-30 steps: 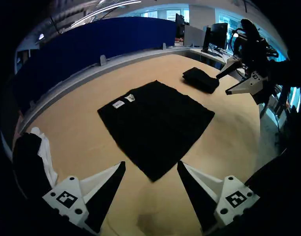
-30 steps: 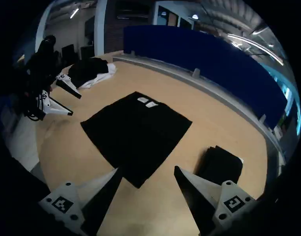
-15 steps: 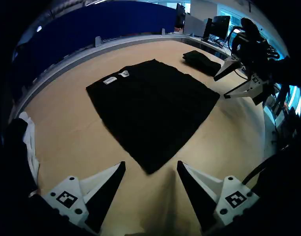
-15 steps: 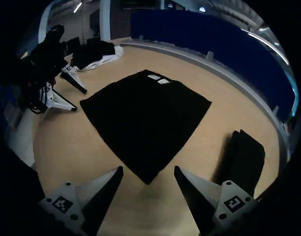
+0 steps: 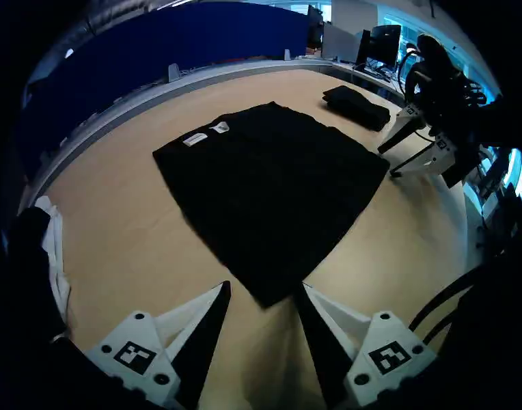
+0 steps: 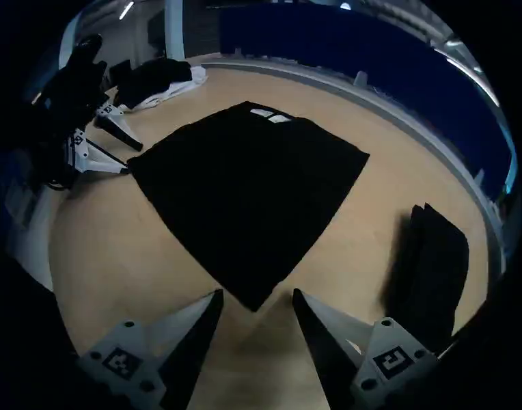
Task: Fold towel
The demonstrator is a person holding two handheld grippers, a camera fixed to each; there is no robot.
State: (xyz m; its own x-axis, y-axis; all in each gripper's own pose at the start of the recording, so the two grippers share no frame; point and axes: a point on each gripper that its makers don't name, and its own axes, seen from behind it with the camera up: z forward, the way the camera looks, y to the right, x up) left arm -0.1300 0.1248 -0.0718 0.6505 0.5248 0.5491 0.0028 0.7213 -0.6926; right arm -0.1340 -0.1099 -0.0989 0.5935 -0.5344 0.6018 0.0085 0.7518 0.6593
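Observation:
A black towel (image 5: 268,184) lies spread flat on the light wooden table (image 5: 124,225), with two small white labels near its far edge. In the left gripper view one corner of it points between the fingertips of my left gripper (image 5: 262,301), which is open with a narrow gap. The right gripper (image 5: 388,162) shows at the towel's right corner, held by a dark-sleeved hand. In the right gripper view the towel (image 6: 247,178) fills the middle, and its near corner lies between the tips of my open right gripper (image 6: 256,295). The left gripper (image 6: 133,158) is at the towel's left corner.
A folded black stack (image 6: 432,266) lies on the table right of the towel; the same stack (image 5: 356,106) appears far right. A heap of black and white cloth (image 5: 39,260) sits at the left edge. A blue partition (image 5: 158,61) borders the table's far side, monitors (image 5: 378,53) behind.
Both grippers have come lower and closer to the towel, each at a corner. Both pairs of fingers have narrowed their gap over the last half second.

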